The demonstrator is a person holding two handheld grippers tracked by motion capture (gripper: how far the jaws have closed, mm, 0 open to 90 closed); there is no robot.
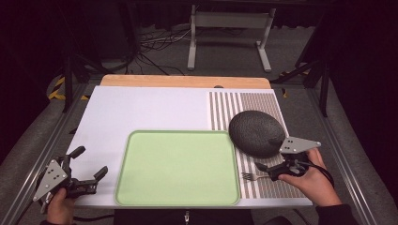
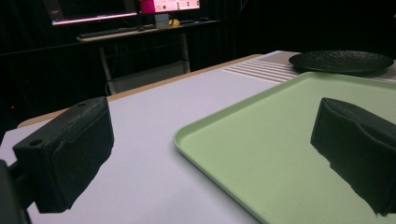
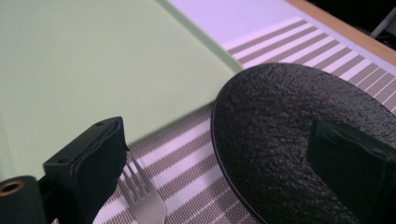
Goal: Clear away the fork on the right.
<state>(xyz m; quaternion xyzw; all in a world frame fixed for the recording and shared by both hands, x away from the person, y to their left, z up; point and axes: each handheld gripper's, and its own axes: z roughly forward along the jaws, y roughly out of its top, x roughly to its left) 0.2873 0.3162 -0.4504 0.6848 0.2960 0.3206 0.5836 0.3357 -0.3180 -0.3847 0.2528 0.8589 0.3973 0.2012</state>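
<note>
Green tray [image 1: 178, 168] fills the middle of the table in the high view, where your left gripper [image 1: 87, 165] hangs wide open off its left edge and your right gripper [image 1: 272, 154] spreads wide over the striped mat [image 1: 263, 105], between the black plate [image 1: 256, 132] and the fork [image 1: 256, 176]. Your left gripper view has both jaws parted, one over the white table [image 2: 154, 121], one over the tray [image 2: 261, 140]. Your right gripper view sets one jaw just above the fork's [image 3: 142, 198] tines, the other over the plate [image 3: 271, 130].

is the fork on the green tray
No, the fork lies on the striped mat to the right of the tray, beside the black plate.
</note>
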